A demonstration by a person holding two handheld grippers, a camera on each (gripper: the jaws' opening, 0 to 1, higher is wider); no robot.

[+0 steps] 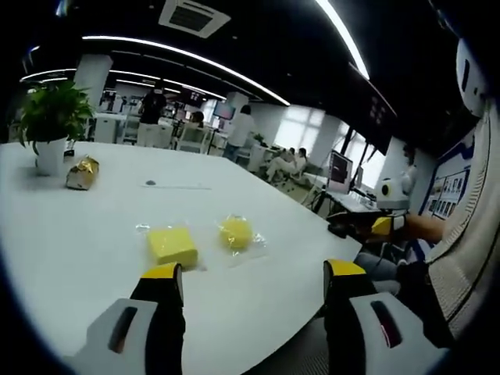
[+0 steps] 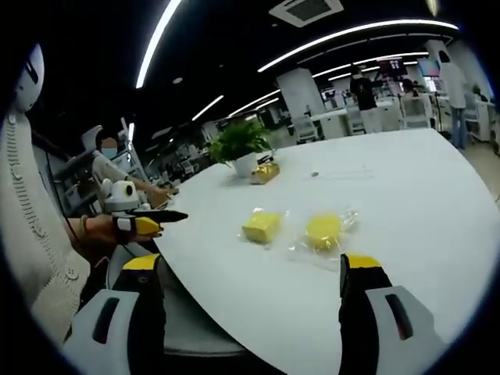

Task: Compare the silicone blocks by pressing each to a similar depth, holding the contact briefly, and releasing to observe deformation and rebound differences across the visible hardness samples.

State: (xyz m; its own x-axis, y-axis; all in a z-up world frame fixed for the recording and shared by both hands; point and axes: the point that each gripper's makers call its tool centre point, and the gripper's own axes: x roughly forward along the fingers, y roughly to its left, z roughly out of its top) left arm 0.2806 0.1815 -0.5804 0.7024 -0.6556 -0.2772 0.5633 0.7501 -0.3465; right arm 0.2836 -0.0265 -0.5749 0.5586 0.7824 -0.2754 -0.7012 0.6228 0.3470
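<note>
Two yellow silicone blocks lie on the white table [image 1: 94, 258], each on a clear wrapper. The square block [image 1: 172, 244] [image 2: 262, 226] sits beside the rounder block [image 1: 236, 232] [image 2: 323, 230], a small gap apart. My left gripper [image 1: 254, 272] hovers just short of them, open, with nothing between its yellow-tipped jaws. Out past the table edge, a hand holds it, the left gripper [image 2: 147, 223]. My right gripper [image 2: 252, 264] is also open and empty, facing the blocks from the other side, and appears as the right gripper [image 1: 384, 226] at the table's right edge.
A potted plant [image 1: 51, 129] [image 2: 238, 144] and a gold-wrapped item [image 1: 82, 173] [image 2: 266, 172] stand further along the table. The table edge [image 2: 195, 289] runs close below the grippers. A person's knitted sleeve [image 1: 469, 250] is beside me; people and desks fill the office behind.
</note>
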